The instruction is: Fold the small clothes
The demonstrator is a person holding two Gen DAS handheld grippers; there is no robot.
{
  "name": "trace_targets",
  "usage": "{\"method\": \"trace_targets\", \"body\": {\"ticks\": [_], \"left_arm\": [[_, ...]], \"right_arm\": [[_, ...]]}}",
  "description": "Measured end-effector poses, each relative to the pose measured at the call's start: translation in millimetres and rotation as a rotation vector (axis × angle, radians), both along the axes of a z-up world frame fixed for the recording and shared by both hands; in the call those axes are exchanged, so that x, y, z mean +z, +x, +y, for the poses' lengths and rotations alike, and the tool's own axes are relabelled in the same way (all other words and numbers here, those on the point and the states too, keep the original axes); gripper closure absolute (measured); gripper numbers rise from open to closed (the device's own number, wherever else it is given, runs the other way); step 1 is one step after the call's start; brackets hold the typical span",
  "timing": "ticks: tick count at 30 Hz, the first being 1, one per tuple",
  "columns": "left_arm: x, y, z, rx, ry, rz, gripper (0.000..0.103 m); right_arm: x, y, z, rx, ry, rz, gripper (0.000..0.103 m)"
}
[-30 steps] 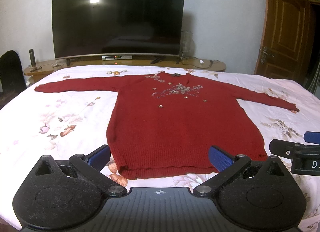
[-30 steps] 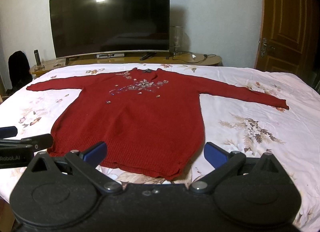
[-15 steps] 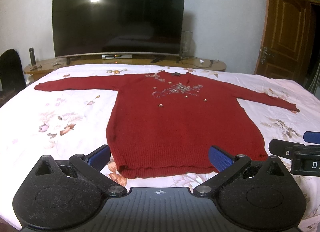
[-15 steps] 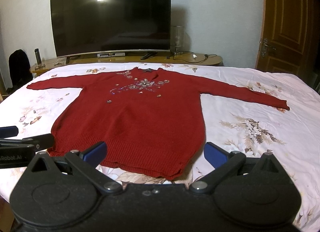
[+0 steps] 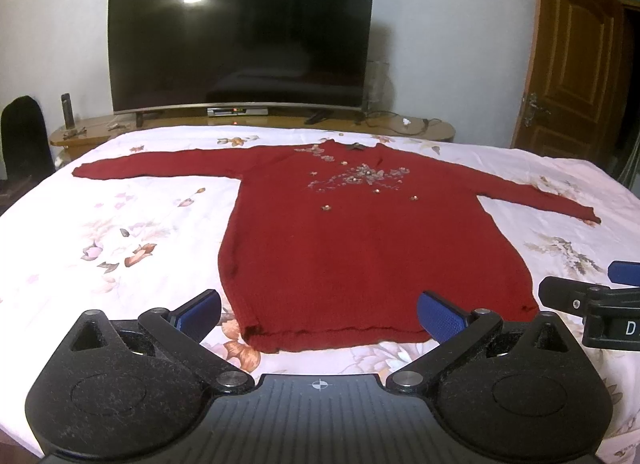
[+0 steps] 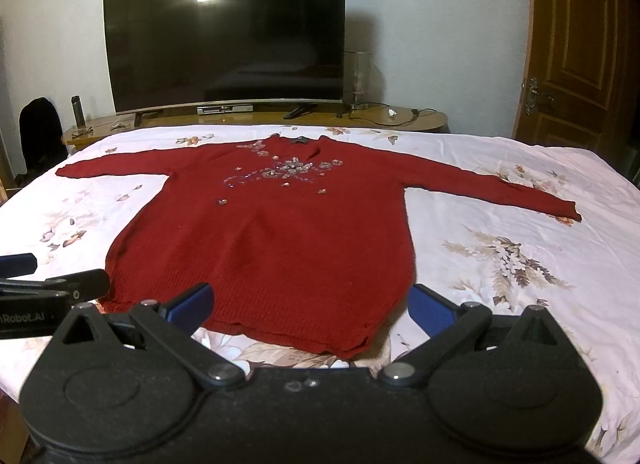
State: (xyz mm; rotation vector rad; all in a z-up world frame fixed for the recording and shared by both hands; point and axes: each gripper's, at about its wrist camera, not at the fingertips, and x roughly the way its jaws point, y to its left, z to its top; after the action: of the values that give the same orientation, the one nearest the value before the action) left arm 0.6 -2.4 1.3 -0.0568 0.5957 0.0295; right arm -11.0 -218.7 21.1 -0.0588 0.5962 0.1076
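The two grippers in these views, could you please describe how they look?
Both the left gripper and right gripper have matte black bodies with triangular cut-outs, silver pivot screws and blue finger pads. The left's side bears white lettering. No cables or sleeves show.

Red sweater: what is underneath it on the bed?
The red sweater lies flat, sleeves spread, on a white floral bedsheet, which shows all around it. Whatever sits beneath its body is covered; nothing bulges through.
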Motion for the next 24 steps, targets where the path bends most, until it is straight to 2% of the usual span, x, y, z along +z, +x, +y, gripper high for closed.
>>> {"method": "trace_targets", "body": {"ticks": [10,14,16,19,24], "left_arm": [[-4,3,4,0.019,0.009,0.014,0.000],[-6,14,18,0.059,-0.067,0.032,0.000],[-6,23,24,0.044,-0.103,0.026,0.000],[-4,41,21,0.024,-0.054,-0.014,0.000],[-4,91,23,0.063,-0.005,-0.115,0.000]], "right_arm": [[-4,2,-1,-0.015,-0.011,0.012,0.000],[-6,4,-6,-0.039,-0.011,0.002,0.000],[-8,9,-18,-0.075,0.035,0.017,0.000],[-11,17,-44,-0.165,0.101,0.021,0.000],[-10,47,-92,-0.289,0.102,-0.052,0.001]]}}
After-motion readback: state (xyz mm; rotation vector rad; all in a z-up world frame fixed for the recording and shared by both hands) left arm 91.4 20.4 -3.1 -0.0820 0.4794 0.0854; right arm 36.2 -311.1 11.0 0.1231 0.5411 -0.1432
